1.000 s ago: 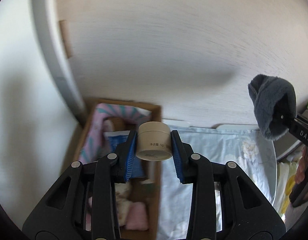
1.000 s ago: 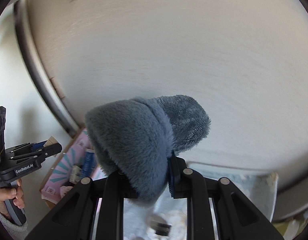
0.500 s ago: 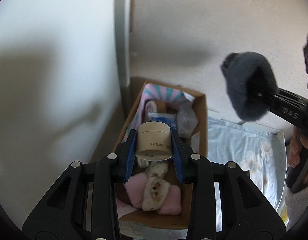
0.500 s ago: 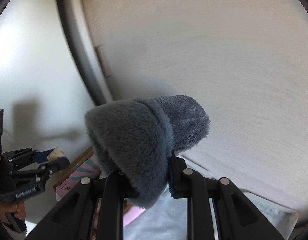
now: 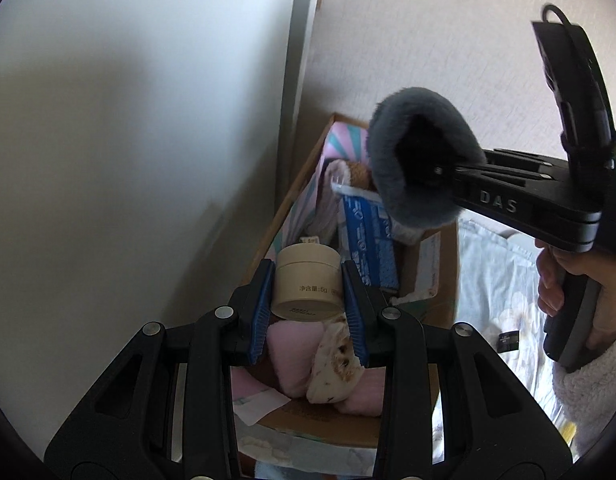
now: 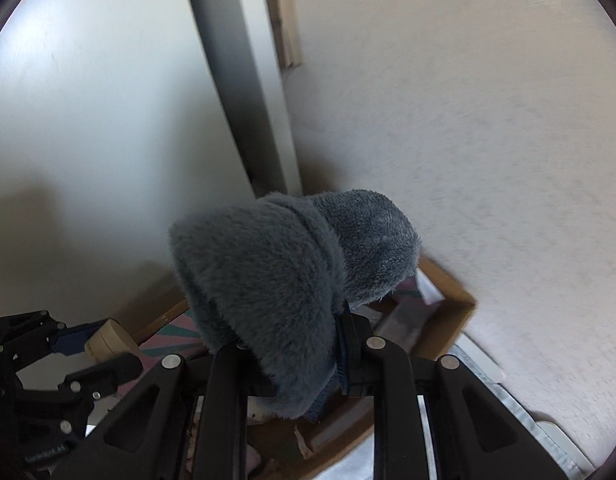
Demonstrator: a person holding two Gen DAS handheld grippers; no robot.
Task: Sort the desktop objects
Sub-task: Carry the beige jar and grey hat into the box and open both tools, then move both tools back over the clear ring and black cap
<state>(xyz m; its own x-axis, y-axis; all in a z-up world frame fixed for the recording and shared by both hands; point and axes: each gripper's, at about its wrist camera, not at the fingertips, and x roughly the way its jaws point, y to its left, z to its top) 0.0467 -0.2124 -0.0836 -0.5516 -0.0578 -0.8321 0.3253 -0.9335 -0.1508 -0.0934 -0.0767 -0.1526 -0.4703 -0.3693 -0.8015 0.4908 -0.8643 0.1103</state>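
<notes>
Jar [image 5: 308, 286] being clamped by left hand-held gripper [image 5: 308, 300] over box [image 5: 448, 248] for dropping | right hand-held gripper [image 6: 295, 360] pinching grey fleece [image 6: 275, 292] above far end, likely binning too

My L wrist cam looked down along its fingers, close over the cardboard box [image 5: 444, 276] by the wall. R wrist cam faced the corner from the box's other side. Both views shared the box and each other's gripper.
</notes>
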